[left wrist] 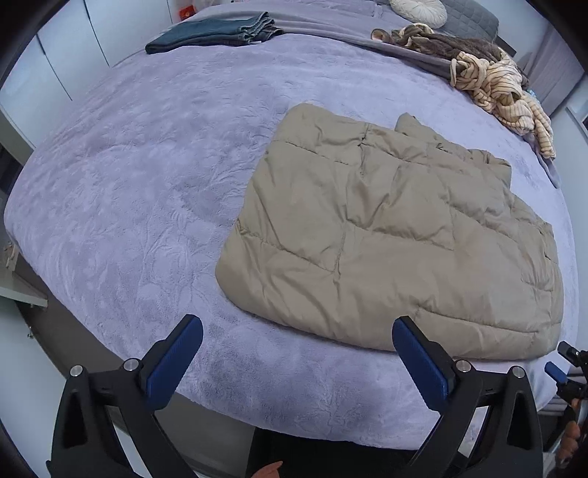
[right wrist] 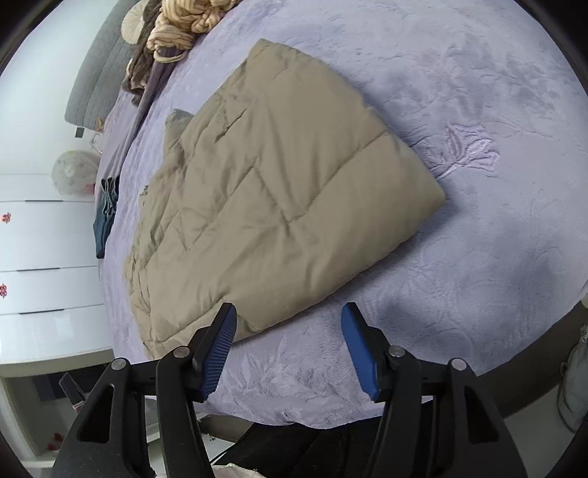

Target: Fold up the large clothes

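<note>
While both the left gripper (left wrist: 297,349) and right gripper (right wrist: 288,342) hover with fingers spread and empty, the folded jacket (left wrist: 389,235) lies on the bed (left wrist: 128,184), near edge. Puffy, soft and light, it likely slips; pinch its near corners.

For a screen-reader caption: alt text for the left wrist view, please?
A folded tan puffer coat lies on a lavender bedspread, beyond the open, empty left gripper. Folded jeans and a heap of unfolded clothes sit at the far edge.
</note>
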Action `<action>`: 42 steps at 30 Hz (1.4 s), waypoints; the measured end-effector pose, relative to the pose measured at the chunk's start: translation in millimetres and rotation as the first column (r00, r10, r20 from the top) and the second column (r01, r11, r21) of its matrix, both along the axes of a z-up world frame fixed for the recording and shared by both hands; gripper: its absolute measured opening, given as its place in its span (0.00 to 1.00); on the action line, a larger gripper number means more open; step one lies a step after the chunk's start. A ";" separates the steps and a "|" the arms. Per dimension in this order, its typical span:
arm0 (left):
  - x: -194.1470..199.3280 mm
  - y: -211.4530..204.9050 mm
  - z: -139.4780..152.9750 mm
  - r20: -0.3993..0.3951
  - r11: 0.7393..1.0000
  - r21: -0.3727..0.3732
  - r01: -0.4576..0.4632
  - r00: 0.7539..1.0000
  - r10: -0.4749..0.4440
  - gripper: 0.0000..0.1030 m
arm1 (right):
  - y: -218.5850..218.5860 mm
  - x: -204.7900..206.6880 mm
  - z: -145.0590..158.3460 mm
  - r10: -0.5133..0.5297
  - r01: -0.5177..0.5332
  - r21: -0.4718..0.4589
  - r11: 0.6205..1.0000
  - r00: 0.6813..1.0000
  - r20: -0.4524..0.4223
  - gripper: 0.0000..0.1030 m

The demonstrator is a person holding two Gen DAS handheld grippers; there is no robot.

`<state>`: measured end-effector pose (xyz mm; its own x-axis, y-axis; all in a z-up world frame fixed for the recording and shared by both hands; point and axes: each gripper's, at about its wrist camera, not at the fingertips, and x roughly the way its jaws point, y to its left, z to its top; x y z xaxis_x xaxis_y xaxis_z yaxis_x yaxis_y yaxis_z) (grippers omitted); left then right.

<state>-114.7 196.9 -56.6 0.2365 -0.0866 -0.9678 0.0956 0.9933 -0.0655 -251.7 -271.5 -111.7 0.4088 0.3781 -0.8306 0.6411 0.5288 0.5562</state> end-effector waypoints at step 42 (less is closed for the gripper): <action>163.5 78.9 -106.0 -0.217 0.854 -0.497 0.152 0.931 -0.293 1.00 | 148.2 144.6 -9.9 0.173 -0.181 -0.067 0.981 0.978 -0.114 1.00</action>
<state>48.8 275.7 -162.6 -0.1134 -0.5594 -0.8211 0.2186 0.7922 -0.5698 -107.1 -123.4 -121.6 0.2478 0.3697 -0.8955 0.5873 0.6778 0.4423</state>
